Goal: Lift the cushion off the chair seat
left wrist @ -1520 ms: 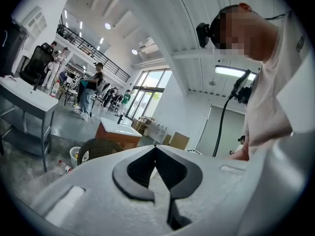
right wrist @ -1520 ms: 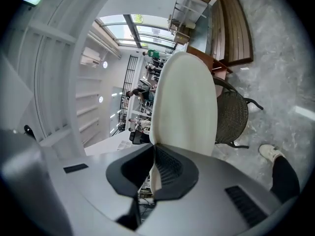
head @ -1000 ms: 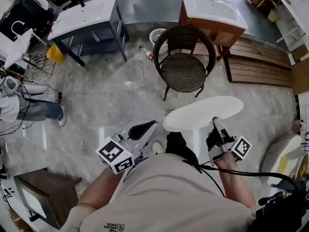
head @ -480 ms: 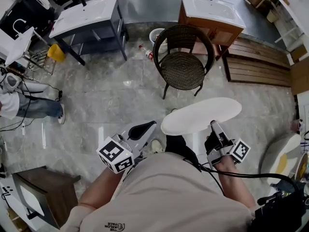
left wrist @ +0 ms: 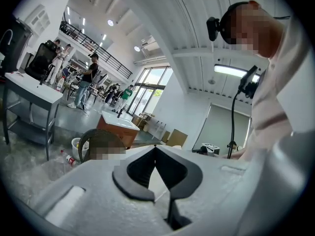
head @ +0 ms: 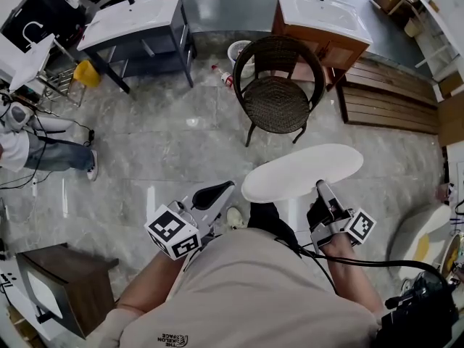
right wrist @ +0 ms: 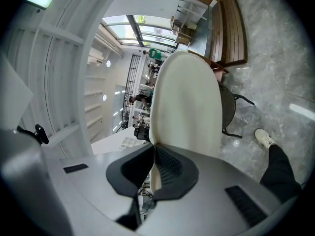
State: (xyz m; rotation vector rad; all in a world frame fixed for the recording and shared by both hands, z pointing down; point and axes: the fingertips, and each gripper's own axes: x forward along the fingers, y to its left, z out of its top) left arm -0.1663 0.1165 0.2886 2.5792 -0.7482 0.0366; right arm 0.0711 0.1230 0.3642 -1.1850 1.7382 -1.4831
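The white oval cushion (head: 301,171) hangs in the air in front of me, clear of the dark wicker chair (head: 275,104), whose woven seat is bare. My right gripper (head: 320,185) is shut on the cushion's near edge. In the right gripper view the cushion (right wrist: 189,102) rises from between the pads, pinched at the gripper's tips (right wrist: 153,145). My left gripper (head: 221,189) hovers just left of the cushion's left end, apart from it. Its jaws (left wrist: 155,147) meet at the tips with nothing held.
Behind the chair stand a grey washstand (head: 130,20) and a wooden vanity (head: 322,17), with a white bucket (head: 235,51) between them. Wooden pallets (head: 391,93) lie at the right. A person's legs (head: 51,162) show at the left, and a brown cabinet (head: 65,278) stands at the lower left.
The cushion and my right gripper have drifted slightly left, farther from the chair. The left gripper has hardly shifted.
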